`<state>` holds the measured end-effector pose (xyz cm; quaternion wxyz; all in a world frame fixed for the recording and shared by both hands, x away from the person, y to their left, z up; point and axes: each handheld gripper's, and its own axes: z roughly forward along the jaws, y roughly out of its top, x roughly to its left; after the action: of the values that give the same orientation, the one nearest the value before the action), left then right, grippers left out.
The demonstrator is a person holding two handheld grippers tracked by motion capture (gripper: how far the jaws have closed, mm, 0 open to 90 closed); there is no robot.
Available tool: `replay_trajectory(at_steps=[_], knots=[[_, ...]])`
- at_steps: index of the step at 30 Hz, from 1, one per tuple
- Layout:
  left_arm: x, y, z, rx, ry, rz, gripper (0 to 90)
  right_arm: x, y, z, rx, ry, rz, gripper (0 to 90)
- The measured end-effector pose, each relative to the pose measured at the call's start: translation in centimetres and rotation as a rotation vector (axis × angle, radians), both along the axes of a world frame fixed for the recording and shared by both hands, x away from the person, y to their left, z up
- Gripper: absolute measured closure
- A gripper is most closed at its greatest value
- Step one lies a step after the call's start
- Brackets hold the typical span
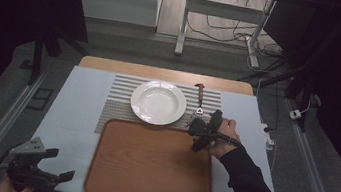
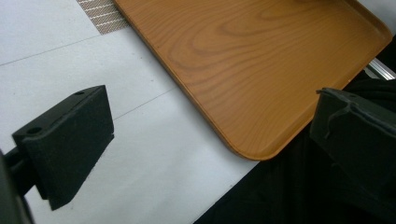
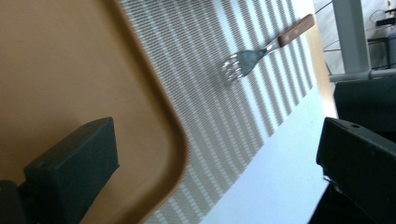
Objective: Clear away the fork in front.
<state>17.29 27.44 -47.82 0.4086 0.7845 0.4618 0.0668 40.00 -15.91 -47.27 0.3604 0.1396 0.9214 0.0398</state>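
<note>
Fork (image 1: pixel 199 101) sat on the striped placemat (image 1: pixel 122 100) just right of the white plate (image 1: pixel 158 102), beyond the wooden tray (image 1: pixel 150 165) on the surface. Right hand-held gripper (image 1: pixel 199 127) hovered near its tines, jaws apart and empty, so looked like the reach-in step; next it'd need lining up over the handle. Left hand-held gripper (image 1: pixel 47 164) idled wide apart off the tray's near-left corner.

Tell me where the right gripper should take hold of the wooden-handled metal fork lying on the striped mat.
Grip the wooden-handled metal fork by its brown handle, coming down from above with the jaws across its width. It lies flat on the striped mat, tines toward the person, right of the white plate. The open right gripper hovers by the tines.
</note>
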Motion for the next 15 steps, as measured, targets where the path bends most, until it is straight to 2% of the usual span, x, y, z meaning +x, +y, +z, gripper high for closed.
replay_trajectory(at_steps=[2, 4, 10, 12, 13, 14, 15], knots=[[0.0, 0.0, 0.0, -0.001, 0.0, -0.001, 0.0, 1.1, 0.0, 0.2, -0.025, -0.011, 0.001, 0.0], [0.0, 0.0, 0.0, -0.002, 0.0, -0.002, 0.0, 1.4, 0.0, 0.2, -0.026, -0.016, -0.006, 0.0], [0.0, 0.0, 0.0, -0.004, 0.0, -0.001, 0.0, 3.6, 0.3, -0.3, -0.058, -0.051, -0.003, 6.3], [0.0, 0.0, 0.0, -0.004, 0.0, -0.001, 0.0, 3.9, 0.4, -0.6, -0.058, -0.048, 0.002, 8.4], [0.0, 0.0, 0.0, -0.004, 0.0, -0.002, 0.0, 4.3, 0.6, -1.1, -0.079, -0.052, 0.01, 12.5], [0.0, 0.1, 0.0, -0.004, 0.001, -0.002, 0.0, 4.6, 0.6, -1.4, -0.076, -0.033, 0.024, 14.9], [0.0, 0.1, 0.0, -0.004, 0.0, -0.002, 0.0, 4.6, 0.6, -1.4, -0.076, -0.033, 0.024, 14.9]])
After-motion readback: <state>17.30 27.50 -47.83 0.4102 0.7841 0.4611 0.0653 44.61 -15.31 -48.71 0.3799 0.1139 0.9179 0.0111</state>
